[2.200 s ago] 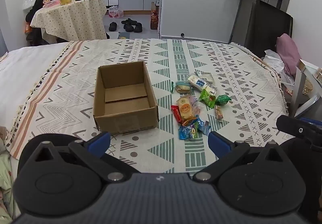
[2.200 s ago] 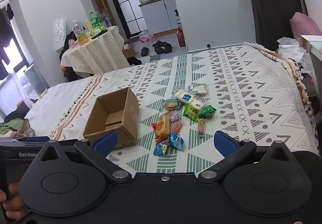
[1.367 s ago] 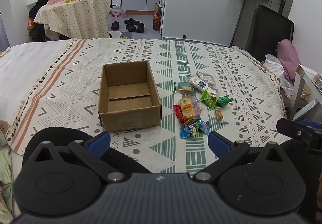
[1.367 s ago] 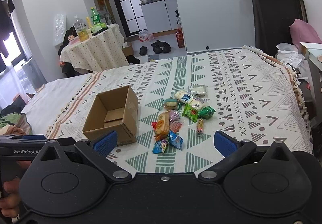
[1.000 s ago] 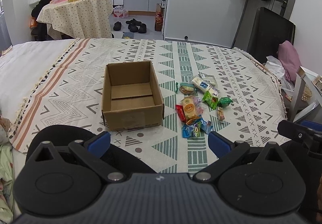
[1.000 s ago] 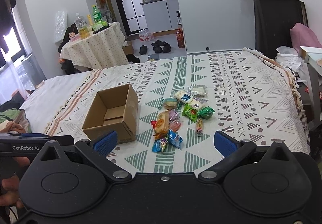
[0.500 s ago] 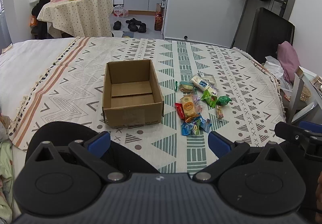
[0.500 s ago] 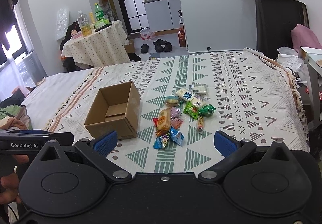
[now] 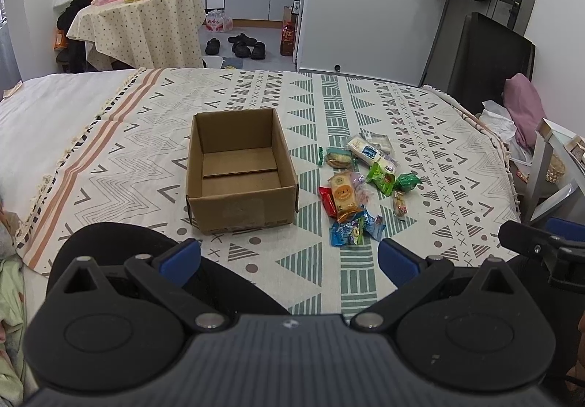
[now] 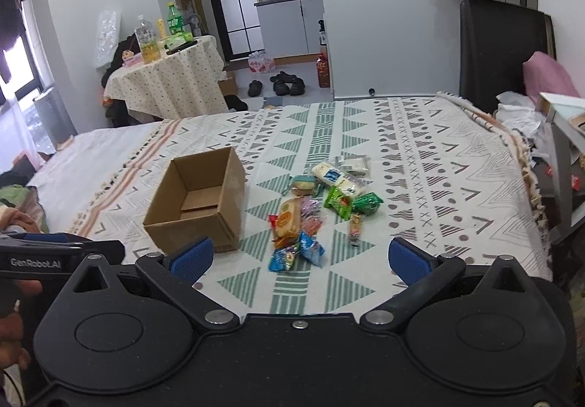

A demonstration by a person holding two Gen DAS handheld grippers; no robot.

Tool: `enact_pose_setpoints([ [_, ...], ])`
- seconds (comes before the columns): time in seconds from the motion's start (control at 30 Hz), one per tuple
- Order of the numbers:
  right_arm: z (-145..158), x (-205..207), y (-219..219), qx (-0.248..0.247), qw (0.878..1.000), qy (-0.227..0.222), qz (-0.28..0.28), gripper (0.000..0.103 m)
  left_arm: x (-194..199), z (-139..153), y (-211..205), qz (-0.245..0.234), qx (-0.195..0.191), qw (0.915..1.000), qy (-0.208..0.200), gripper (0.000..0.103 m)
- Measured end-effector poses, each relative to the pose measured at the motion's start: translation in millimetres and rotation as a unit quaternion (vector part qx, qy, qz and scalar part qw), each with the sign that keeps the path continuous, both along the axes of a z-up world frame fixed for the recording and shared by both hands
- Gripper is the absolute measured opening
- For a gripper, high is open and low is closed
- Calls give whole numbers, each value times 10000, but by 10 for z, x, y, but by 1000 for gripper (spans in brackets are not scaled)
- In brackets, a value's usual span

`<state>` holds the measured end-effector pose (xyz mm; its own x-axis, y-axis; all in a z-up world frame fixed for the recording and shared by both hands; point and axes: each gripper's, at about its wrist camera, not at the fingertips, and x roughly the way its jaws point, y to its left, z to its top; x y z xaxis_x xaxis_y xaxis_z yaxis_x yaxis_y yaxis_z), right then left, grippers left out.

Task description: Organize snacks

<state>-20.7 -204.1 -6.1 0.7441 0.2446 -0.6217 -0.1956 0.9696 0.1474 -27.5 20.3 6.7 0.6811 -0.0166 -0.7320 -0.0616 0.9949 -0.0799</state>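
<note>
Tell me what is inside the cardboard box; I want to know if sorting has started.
The open brown cardboard box shows only its bare floor flaps, no snacks. Its near inner wall is hidden.

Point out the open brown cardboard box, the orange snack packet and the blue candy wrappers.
Open brown cardboard box (image 9: 239,180): left wrist view, inner floor.
Orange snack packet (image 9: 343,194): left wrist view, middle of its face.
Blue candy wrappers (image 10: 296,255): right wrist view, centre of the cluster.

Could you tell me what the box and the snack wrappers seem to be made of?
The box looks like plain brown corrugated cardboard: matte, folded flaps, a visible bottom seam. The snack wrappers appear to be thin glossy plastic film or foil, crinkled with crimped ends.
</note>
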Motion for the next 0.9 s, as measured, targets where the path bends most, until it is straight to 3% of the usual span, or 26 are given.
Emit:
enact_pose_setpoints([
  [0.9,-155,117,-55,134,9997,224,7,103,246,-211,-153,-99,-58,9998,150,103],
])
